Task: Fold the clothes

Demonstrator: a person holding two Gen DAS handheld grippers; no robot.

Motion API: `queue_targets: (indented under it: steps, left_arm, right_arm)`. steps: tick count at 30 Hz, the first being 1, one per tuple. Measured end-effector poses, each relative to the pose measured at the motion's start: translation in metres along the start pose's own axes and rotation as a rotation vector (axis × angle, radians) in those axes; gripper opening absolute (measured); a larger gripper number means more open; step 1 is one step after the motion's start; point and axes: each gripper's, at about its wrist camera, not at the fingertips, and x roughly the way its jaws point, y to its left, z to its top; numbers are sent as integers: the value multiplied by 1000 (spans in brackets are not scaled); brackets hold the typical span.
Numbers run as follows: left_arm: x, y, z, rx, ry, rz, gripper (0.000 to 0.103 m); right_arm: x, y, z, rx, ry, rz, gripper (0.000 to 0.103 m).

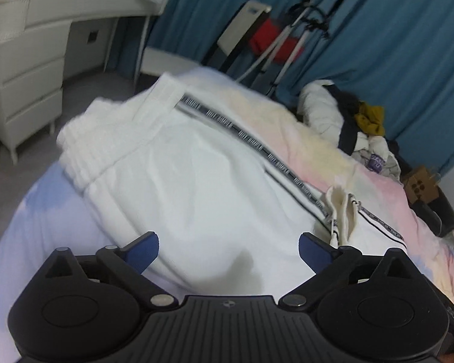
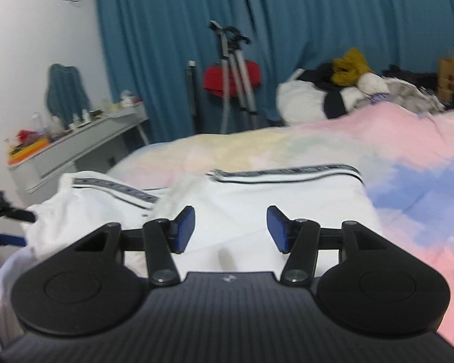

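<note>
White trousers [image 1: 196, 175] with a dark patterned side stripe lie folded on the pastel bedspread [image 1: 45, 217]. Their elastic waistband points to the far left in the left wrist view. My left gripper [image 1: 228, 251] is open and empty just above the near edge of the trousers. In the right wrist view the same trousers [image 2: 251, 199] lie across the bed with the stripe along the far edge. My right gripper [image 2: 230, 230] is open and empty above them. Part of the left gripper [image 2: 6, 217] shows at the left edge.
A pile of unfolded clothes [image 2: 348, 87] lies at the head of the bed. A white desk with drawers [image 1: 36, 60] stands left of the bed. A tripod [image 2: 236, 75] and a red item stand before blue curtains [image 2: 317, 15]. A cardboard box [image 1: 420, 187] sits at the right.
</note>
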Motion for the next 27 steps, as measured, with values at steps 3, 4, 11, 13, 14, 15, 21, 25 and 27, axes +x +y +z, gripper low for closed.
queue_targets:
  steps: [3, 4, 11, 13, 14, 15, 21, 25, 27]
  left_arm:
    - [5, 4, -1, -67, 30, -36, 103]
    - [8, 6, -3, -88, 52, -35, 102]
    - [30, 19, -5, -189, 106, -24, 102]
    - [39, 25, -6, -226, 124, 4, 103]
    - [44, 29, -9, -257, 147, 8, 103]
    - [49, 31, -9, -276, 165, 6, 103]
    - [67, 43, -6, -365, 147, -26, 103]
    - [78, 59, -3, -445, 120, -36, 101]
    - [81, 67, -1, -475, 87, -33, 99]
  right_arm:
    - [16, -10, -9, 32, 38, -55, 55]
    - [23, -15, -16, 54, 64, -79, 55]
    - [55, -21, -40, 41, 141, -160, 56]
    - [55, -20, -40, 47, 144, -162, 57]
    - [54, -20, -40, 50, 146, -162, 57]
    - [54, -20, -40, 53, 148, -161, 57]
    - [49, -23, -34, 93, 165, -158, 57]
    - [51, -20, -32, 86, 174, -168, 57]
    - [51, -20, -32, 90, 176, -166, 57]
